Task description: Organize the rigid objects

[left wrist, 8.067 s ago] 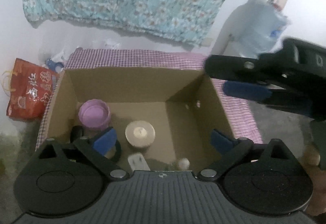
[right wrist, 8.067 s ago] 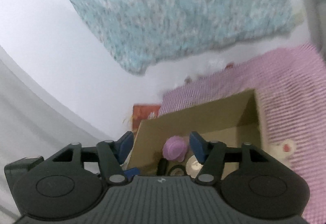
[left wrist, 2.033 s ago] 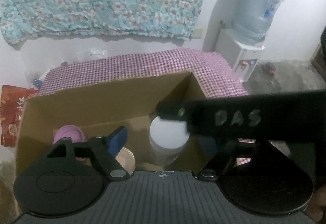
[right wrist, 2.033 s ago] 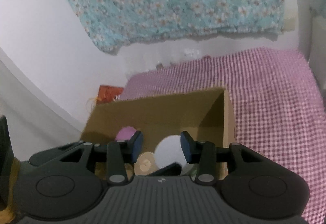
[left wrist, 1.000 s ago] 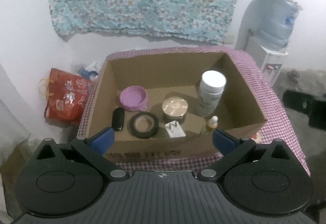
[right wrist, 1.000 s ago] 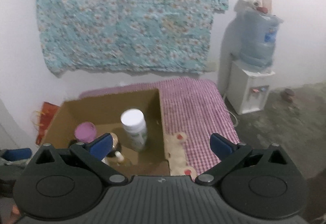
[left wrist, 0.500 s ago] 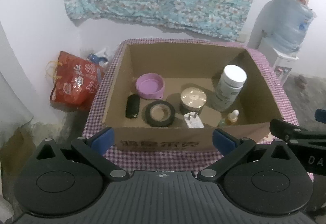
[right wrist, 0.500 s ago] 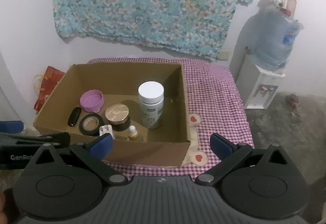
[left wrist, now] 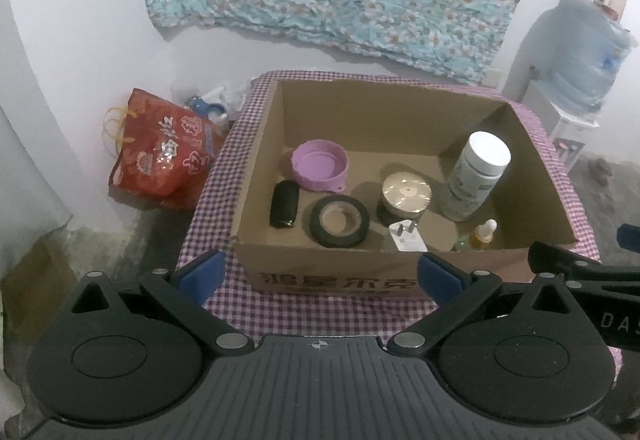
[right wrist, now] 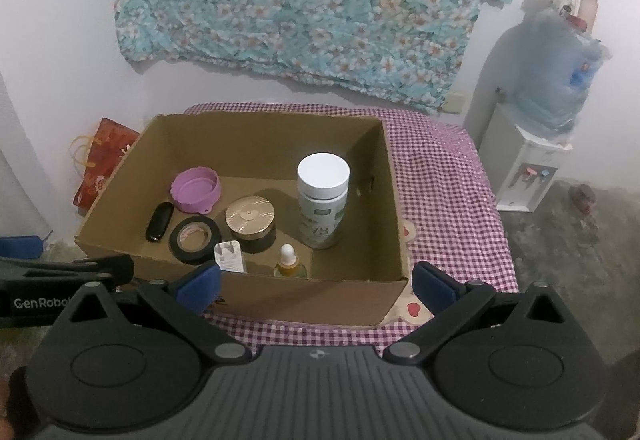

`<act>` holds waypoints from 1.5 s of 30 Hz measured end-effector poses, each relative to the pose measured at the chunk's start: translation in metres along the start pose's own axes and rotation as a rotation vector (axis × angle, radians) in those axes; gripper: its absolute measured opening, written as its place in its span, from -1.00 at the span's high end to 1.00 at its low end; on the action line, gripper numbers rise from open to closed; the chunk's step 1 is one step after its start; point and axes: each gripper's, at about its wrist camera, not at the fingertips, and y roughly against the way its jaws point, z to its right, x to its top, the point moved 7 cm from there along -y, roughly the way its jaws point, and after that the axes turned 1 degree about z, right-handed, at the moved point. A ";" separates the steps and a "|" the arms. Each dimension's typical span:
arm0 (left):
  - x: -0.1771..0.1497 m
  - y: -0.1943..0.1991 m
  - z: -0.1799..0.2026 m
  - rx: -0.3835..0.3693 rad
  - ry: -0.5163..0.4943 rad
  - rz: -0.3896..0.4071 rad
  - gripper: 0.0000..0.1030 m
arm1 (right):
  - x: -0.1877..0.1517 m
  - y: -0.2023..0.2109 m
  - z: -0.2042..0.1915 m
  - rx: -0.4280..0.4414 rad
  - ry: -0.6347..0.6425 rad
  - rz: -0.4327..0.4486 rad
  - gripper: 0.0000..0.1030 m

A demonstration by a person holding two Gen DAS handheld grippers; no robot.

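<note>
Both my grippers, left (left wrist: 318, 276) and right (right wrist: 316, 282), hang before the box (right wrist: 304, 296) with jaws wide, empty. Inside the box: white bottle (right wrist: 323, 196) upright at right, purple bowl (right wrist: 196, 189), tape (right wrist: 195, 235), gold-lid jar (right wrist: 251, 222), dropper (right wrist: 287, 258), plug (right wrist: 229, 258).

In the right wrist view, white lettering reading "GenRobo", cut off by the near gripper body, stands on the black arm of the left gripper (right wrist: 66, 274) at the lower left of the frame. In the left wrist view, the letters "DA" and part of a third show on the black arm of the right gripper (left wrist: 580, 272) at the right edge. Dark characters run along the front wall of the cardboard box (left wrist: 332, 282), too blurred to read. The red bag (left wrist: 160, 156) at centre left bears large white characters, not legible. The white-capped bottle (right wrist: 323, 196) carries a green label with large grey marks, unclear.
</note>
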 end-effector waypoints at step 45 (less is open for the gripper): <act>-0.002 0.001 -0.005 0.005 -0.003 0.001 -0.99 | -0.002 -0.002 -0.006 0.010 0.000 -0.008 -1.00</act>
